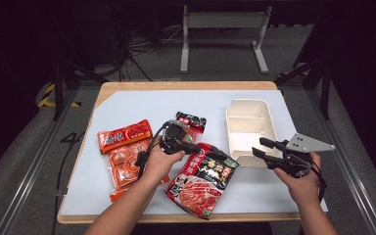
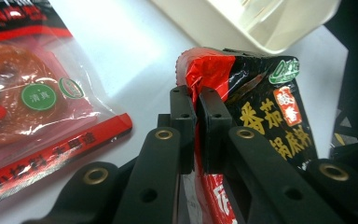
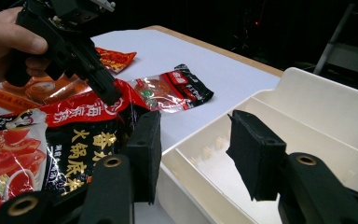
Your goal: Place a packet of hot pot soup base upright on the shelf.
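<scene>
A large red-and-black hotpot-base packet (image 1: 203,178) lies at the table's front middle. My left gripper (image 1: 199,148) is shut on its upper edge. In the left gripper view the two black jaws pinch the packet's (image 2: 261,107) red top seam, my left gripper (image 2: 196,107) closed tight on it. My right gripper (image 1: 259,147) stands open by the near left corner of a white divided tray (image 1: 247,127). In the right gripper view its jaws hold nothing, my right gripper (image 3: 198,154) wide over the tray's (image 3: 317,121) near compartment, with the packet (image 3: 74,154) to the left.
Two orange-red snack packets (image 1: 125,134) (image 1: 122,169) lie at the left of the white mat. A small red-and-black packet (image 1: 191,121) rests behind the left hand. A metal stand (image 1: 223,29) is on the floor beyond the table.
</scene>
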Tool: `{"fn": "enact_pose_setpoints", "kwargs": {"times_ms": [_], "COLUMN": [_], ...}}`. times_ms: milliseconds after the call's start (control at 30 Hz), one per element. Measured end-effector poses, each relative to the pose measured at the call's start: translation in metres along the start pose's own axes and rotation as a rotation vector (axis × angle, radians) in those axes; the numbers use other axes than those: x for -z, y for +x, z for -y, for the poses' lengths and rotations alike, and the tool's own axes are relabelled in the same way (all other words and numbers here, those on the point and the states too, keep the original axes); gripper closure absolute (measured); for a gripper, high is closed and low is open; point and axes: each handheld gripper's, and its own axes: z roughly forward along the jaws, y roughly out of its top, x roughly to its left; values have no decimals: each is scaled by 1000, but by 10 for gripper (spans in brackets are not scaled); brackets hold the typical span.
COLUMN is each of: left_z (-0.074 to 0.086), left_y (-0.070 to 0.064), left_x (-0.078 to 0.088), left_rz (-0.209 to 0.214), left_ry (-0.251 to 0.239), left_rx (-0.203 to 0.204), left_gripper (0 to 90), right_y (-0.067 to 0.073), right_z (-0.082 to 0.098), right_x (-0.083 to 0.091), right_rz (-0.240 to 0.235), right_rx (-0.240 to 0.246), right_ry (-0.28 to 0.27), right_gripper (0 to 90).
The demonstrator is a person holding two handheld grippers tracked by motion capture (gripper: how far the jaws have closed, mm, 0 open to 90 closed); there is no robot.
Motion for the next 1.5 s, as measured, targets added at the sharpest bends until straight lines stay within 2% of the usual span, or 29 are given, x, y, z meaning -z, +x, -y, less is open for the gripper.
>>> {"fn": "enact_pose_setpoints", "kwargs": {"times_ms": [400, 600, 700, 833, 900, 967, 1000, 1067, 1267, 1500], "left_z": [-6, -8, -8, -8, -9, -8, -8, -7, -4, -1], "left_y": [-19, -28, -32, -38, -41, -44, -44, -46, -50, -48], "left_x": [39, 52, 56, 66, 70, 76, 78, 80, 93, 107], "left_rz": [-25, -45, -48, -55, -66, -78, -94, -100, -168, -189], "left_ry": [-126, -184, -204, -249, -259, -291, -298, -307, -376, -451], "left_rx": [-69, -115, -119, -145, -154, -160, -174, -176, -193, -179], "left_gripper": [871, 872, 872, 871, 871, 871, 871, 871, 871, 871], "right_y": [-1, -1, 1, 3, 4, 5, 5, 6, 12, 20], "right_z": [-6, -7, -8, -11, -12, -13, -14, -14, -23, -36], "right_x": [10, 11, 10, 11, 11, 11, 11, 10, 8, -1], "right_rz": [-5, -9, -10, -15, -20, -21, -25, -28, -54, -80], "right_rx": [-28, -36, -36, -37, -43, -45, -48, -51, -56, -62], "right_ry": [-40, -43, -43, -43, -45, -46, -48, -48, -52, -24], "right_gripper": [554, 556, 556, 556, 556, 556, 556, 556, 549, 539]}}
